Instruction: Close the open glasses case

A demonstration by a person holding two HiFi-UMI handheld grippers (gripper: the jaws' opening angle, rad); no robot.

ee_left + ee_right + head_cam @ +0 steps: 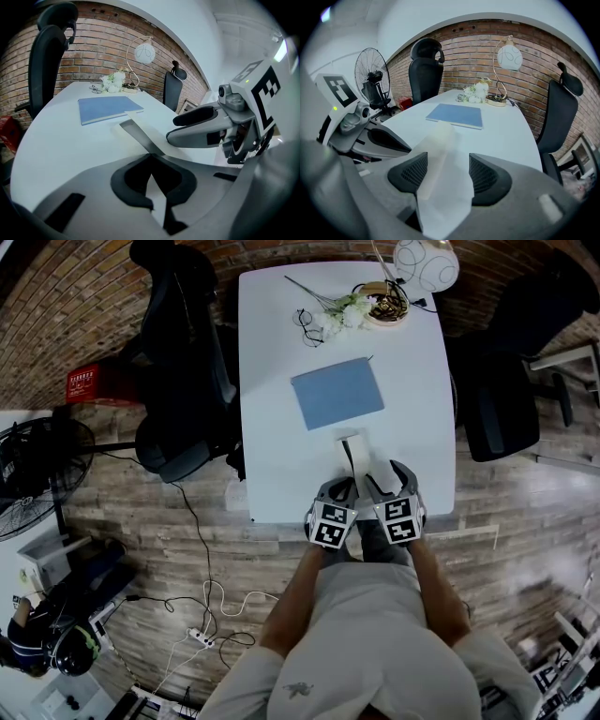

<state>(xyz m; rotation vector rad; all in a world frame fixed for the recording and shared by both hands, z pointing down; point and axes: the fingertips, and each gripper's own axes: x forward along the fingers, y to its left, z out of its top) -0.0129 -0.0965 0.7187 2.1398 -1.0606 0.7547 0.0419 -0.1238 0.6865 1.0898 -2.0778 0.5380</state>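
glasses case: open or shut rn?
Open: glasses case flap stands raised, grey inner face showing, gripped by the left tongs; right tongs grip its white side.

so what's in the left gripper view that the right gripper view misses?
Left gripper view only: the right gripper and the grey side of the glasses case. Right gripper view only: the standing fan and the left gripper. Both: the case, blue notebook, lamp, flowers, brick wall.

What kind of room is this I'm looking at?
Likely an office or meeting room: a long white table, a black high-backed office chair beside it, and a red brick wall behind.
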